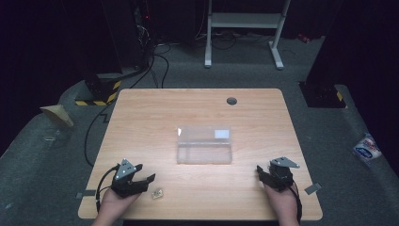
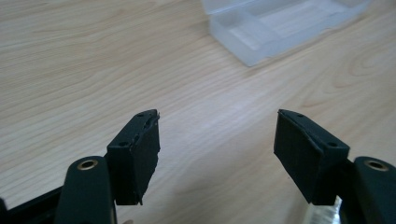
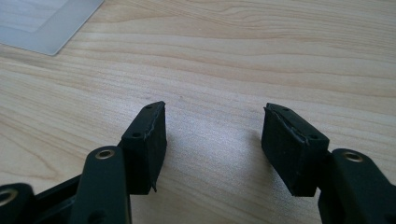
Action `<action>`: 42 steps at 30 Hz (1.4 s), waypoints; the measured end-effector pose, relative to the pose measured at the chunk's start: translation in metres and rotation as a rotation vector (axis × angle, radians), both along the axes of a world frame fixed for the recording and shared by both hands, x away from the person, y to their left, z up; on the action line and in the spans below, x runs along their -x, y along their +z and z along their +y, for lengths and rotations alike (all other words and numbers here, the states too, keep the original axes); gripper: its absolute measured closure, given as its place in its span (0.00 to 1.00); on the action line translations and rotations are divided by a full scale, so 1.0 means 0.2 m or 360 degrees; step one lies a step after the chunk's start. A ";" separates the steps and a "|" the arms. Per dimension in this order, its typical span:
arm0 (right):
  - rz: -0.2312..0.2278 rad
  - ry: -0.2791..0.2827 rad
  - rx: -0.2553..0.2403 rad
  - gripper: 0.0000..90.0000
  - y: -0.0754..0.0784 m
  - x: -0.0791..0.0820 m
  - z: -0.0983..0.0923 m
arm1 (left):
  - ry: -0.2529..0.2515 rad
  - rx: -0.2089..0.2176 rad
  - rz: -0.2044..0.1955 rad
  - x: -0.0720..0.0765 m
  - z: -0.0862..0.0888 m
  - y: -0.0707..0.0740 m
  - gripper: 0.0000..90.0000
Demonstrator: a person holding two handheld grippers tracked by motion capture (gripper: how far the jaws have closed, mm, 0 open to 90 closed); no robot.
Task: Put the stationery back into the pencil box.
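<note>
Grippers both sit with jaws apart, nothing between them: left gripper lower left, small packet just right of it, clear plastic box mid-frame, right gripper lower right.

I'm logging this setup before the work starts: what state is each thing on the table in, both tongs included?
Clear plastic box: open, lid folded back flat, nothing visible inside.
Small packet: lying loose on the table beside the left tongs, untouched.
Left tongs: open, nothing between the pads.
Right tongs: open, nothing held.
</note>
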State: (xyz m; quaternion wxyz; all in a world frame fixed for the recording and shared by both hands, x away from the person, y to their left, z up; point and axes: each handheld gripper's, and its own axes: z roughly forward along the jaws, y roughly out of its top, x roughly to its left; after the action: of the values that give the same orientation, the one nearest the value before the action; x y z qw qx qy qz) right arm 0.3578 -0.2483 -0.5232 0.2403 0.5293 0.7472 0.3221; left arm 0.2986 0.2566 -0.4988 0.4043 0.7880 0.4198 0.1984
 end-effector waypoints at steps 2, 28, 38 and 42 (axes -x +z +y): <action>0.0000 0.0001 0.0000 0.44 0.00 0.00 0.00 | -0.0038 -0.0022 -0.0002 0.03 -0.02 0.00 0.35; 0.0005 0.0016 0.0000 0.45 0.00 0.01 0.00 | -0.0233 -0.0063 0.0152 0.13 -0.11 -0.12 0.70; 0.0000 0.0020 0.0005 0.45 0.00 0.01 0.00 | -0.0223 -0.0094 0.0120 0.12 -0.11 -0.10 0.75; 0.0000 0.0020 0.0005 0.45 0.00 0.01 0.00 | -0.0210 -0.0089 0.0102 0.12 -0.10 -0.10 0.75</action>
State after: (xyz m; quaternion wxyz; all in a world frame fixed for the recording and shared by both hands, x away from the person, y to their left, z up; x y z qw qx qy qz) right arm 0.3559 -0.2484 -0.5230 0.2389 0.5243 0.7510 0.3225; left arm 0.2743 0.2359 -0.5186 0.3808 0.8308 0.3741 0.1578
